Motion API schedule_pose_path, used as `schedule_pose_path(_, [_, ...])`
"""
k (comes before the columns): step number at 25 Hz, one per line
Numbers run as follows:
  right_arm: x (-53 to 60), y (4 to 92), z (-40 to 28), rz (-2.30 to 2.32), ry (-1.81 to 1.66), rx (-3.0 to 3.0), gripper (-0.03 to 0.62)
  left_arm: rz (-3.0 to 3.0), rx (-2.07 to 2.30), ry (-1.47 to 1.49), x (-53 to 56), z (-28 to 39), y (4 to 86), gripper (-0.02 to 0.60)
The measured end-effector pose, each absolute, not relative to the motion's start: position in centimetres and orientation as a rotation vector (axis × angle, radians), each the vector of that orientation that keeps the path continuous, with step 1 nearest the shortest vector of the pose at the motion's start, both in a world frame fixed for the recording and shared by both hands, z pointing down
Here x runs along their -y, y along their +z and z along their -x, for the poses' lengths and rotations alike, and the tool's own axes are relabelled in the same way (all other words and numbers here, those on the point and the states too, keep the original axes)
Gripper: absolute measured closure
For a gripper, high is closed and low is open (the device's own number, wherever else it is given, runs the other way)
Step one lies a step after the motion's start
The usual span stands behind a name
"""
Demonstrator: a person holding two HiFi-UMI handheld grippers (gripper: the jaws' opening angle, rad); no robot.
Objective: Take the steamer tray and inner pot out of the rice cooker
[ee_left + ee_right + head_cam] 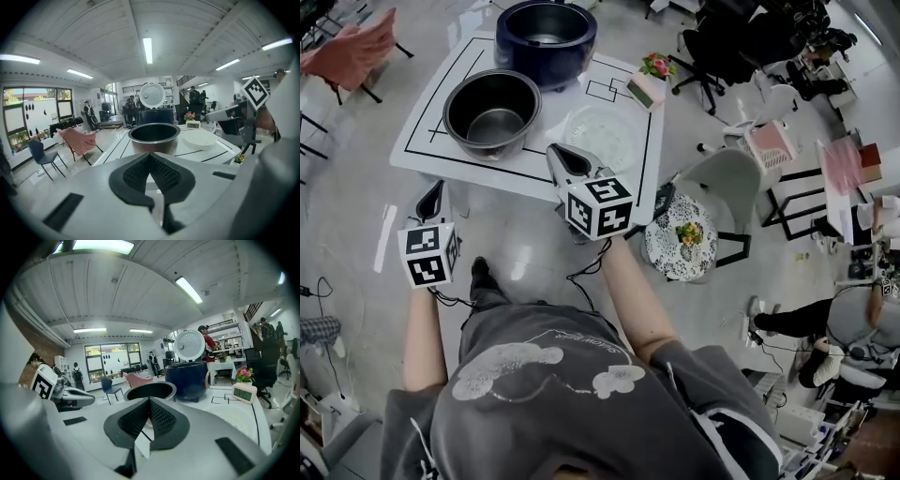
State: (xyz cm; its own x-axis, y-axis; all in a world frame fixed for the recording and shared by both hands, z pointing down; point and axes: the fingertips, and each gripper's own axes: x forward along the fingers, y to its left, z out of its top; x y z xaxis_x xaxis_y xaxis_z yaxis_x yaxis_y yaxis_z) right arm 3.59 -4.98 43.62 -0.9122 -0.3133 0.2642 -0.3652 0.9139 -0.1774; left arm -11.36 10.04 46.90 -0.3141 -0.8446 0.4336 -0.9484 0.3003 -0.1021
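The dark blue rice cooker [546, 37] stands at the far side of the white table [427, 141] with its lid [152, 96] up. The metal inner pot [492, 112] sits on the table in front of it. The white steamer tray [602, 136] lies to the pot's right. My left gripper [434, 194] is shut and holds nothing, short of the table's near edge. My right gripper [564, 157] is also shut and holds nothing, over the near edge next to the tray. In the gripper views the pot [154, 136] [150, 391] lies ahead of both shut grippers [150, 157] [149, 401].
A small clock with flowers [649, 84] stands at the table's far right corner. A round patterned stool [680, 239] and a grey chair [727, 187] are right of the table, and a pink chair [356, 52] is at the far left. People stand in the background.
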Motion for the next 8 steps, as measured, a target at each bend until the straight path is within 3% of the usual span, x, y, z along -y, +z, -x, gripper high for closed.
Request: schedule_pose_path(8, [1.1, 46.3, -10.9, -0.440, 0.384, 2.821, 0.566, -1.598, 2.272, 0.503, -13.5, 3.4, 48.2, 0.574])
